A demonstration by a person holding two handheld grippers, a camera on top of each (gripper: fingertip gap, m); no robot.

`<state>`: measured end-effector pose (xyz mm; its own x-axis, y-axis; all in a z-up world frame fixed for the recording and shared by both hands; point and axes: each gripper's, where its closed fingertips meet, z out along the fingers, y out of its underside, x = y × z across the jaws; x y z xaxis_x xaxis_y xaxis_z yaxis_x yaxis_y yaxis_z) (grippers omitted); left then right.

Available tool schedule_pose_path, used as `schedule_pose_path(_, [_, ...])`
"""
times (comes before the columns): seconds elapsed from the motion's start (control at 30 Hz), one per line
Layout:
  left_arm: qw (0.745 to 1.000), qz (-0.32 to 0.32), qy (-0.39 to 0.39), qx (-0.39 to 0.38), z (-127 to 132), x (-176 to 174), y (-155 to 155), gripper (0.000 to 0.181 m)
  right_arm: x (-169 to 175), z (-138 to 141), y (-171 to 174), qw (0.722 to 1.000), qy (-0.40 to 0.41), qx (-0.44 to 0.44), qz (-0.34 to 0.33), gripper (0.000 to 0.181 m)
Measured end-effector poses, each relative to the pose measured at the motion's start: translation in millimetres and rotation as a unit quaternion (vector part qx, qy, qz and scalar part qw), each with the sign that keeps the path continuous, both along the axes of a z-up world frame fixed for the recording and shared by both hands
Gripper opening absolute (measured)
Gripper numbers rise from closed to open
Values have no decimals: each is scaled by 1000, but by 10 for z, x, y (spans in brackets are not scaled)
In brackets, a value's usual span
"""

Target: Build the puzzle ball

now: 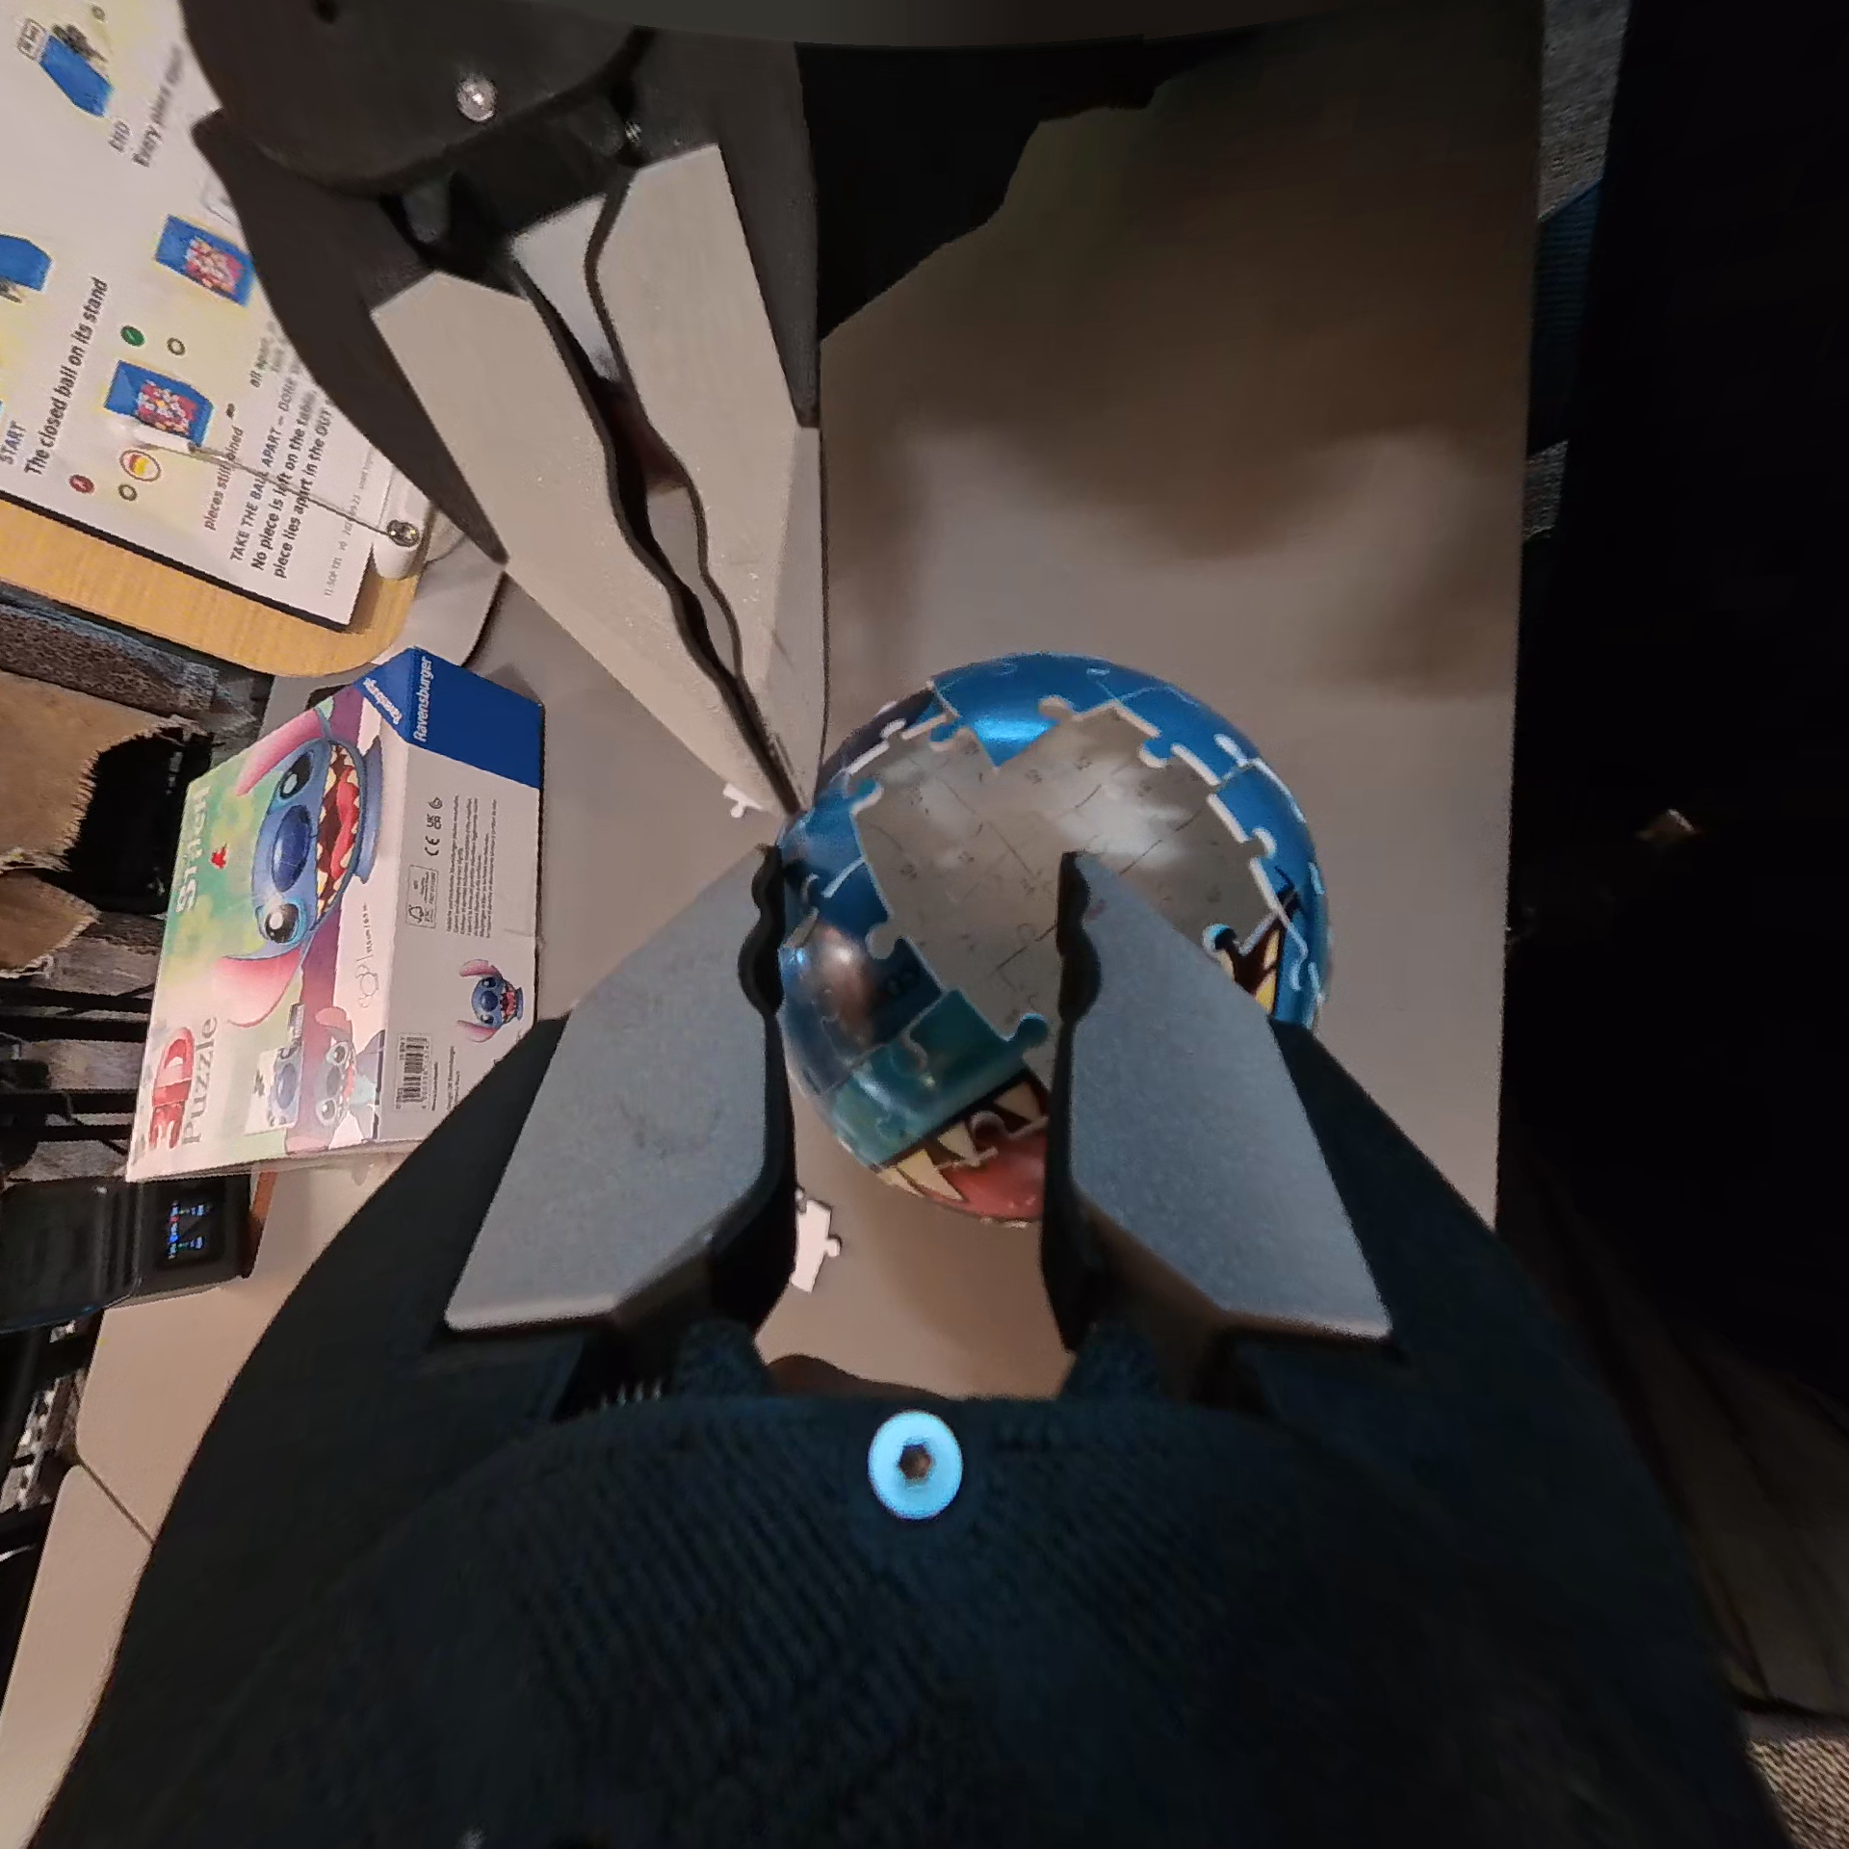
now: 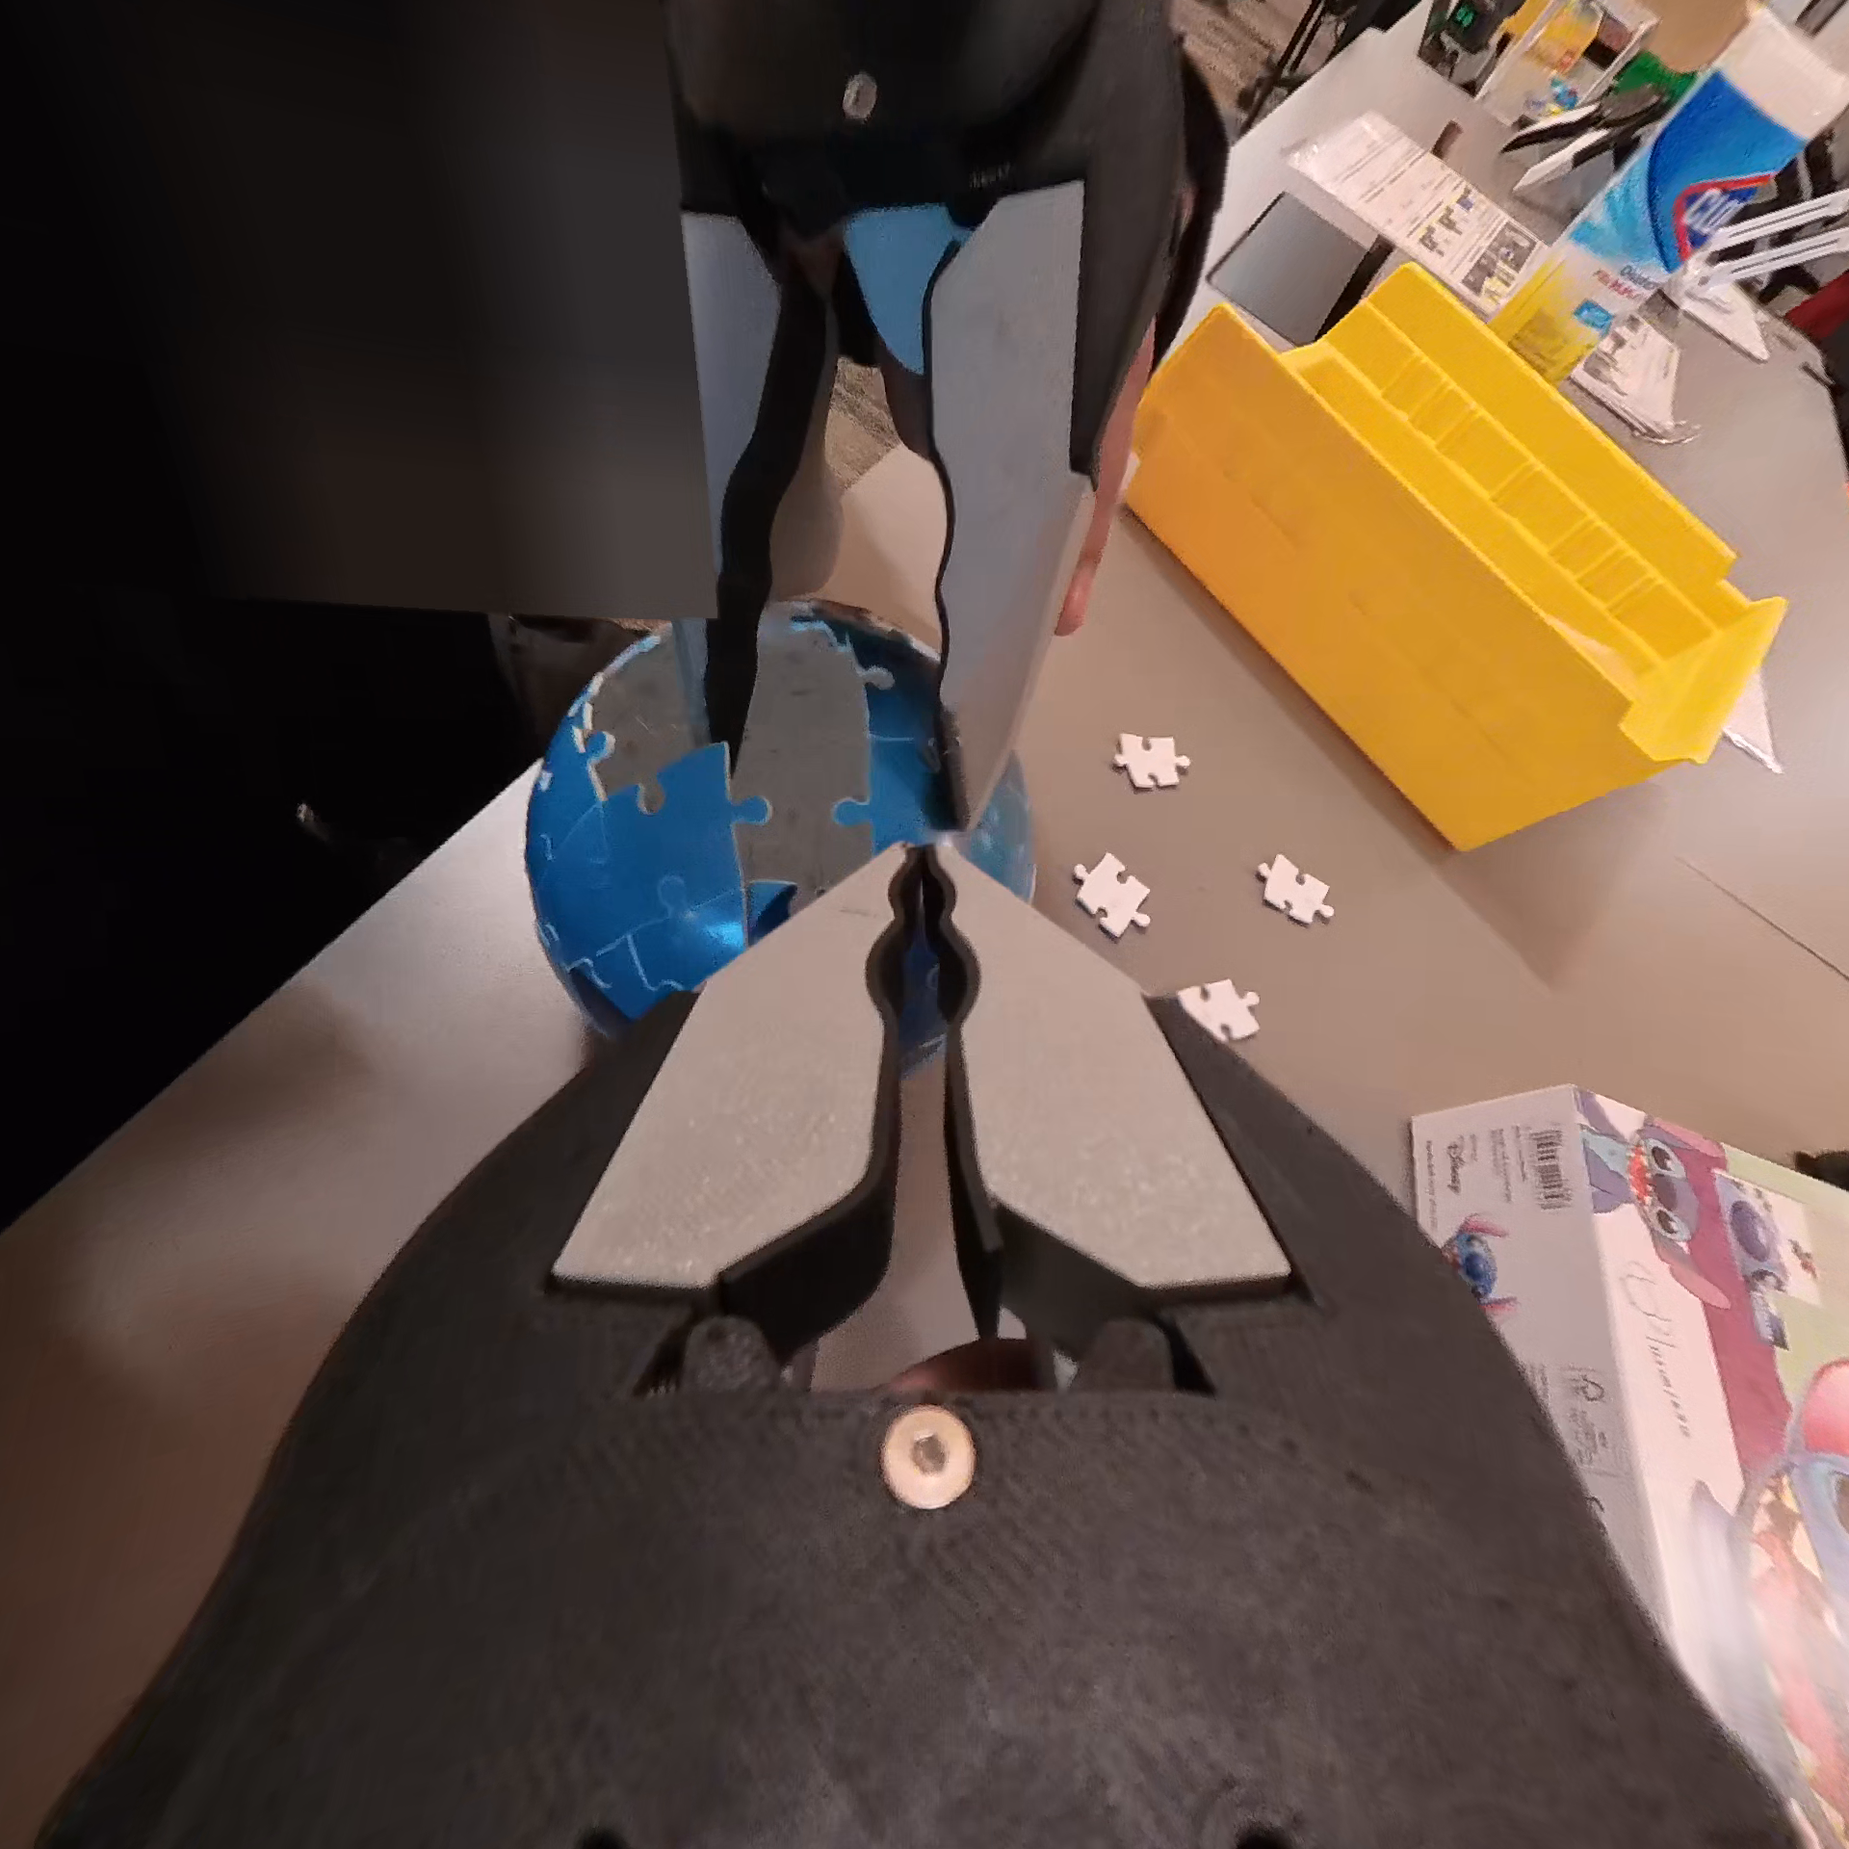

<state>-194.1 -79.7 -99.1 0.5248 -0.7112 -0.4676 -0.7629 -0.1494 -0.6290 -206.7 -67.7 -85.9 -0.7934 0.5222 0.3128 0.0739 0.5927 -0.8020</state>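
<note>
The blue puzzle ball (image 1: 1251,800) sits on the grey table with a large hole showing its grey inside; it also shows in the right wrist view (image 2: 640,860). My left gripper (image 1: 915,880) is shut on the ball's wall, one finger outside and one inside the hole; in the right wrist view it (image 2: 850,770) comes down from above. My right gripper (image 2: 926,850) is shut, its tips touching the ball's rim beside the left gripper's outer finger; in the left wrist view it (image 1: 790,800) comes in from the upper left. Whether a piece sits between its tips does not show.
Several loose white pieces (image 2: 1111,892) lie right of the ball, one under my left gripper (image 1: 815,1241). The puzzle box (image 1: 340,931) (image 2: 1651,1351) lies nearby. A yellow bin (image 2: 1451,560) stands behind the pieces. A sheet on a clipboard (image 1: 150,330) lies far left. The table edge (image 1: 1511,900) is close behind the ball. Less than 4 cm separates the two grippers' tips.
</note>
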Motion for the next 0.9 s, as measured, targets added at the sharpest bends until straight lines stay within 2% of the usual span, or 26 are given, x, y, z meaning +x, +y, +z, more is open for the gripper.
schedule_pose_path(0.2, [1000,5,-6,8,6,-19,-5,52,-11,150,32,1000,20,-14,-9,0])
schedule_pose_path(0.33, [1000,4,-5,9,8,-13,-2,51,-17,-20,29,1000,4,18,-9,0])
schedule_pose_path(0.5, [1000,5,-5,10,6,-16,-7,51,-13,168,29,1000,20,-15,-10,0])
schedule_pose_path(0.67, [1000,6,-6,11,9,-12,-5,51,-33,-2,18,1000,12,20,-11,0])
schedule_pose_path(0.8, [1000,5,-5,13,8,-12,-11,51,-43,150,36,1000,23,-9,-16,0])
schedule_pose_path(0.9, [1000,5,-4,14,9,-12,-10,51,-108,146,84,999,28,-4,-34,0])
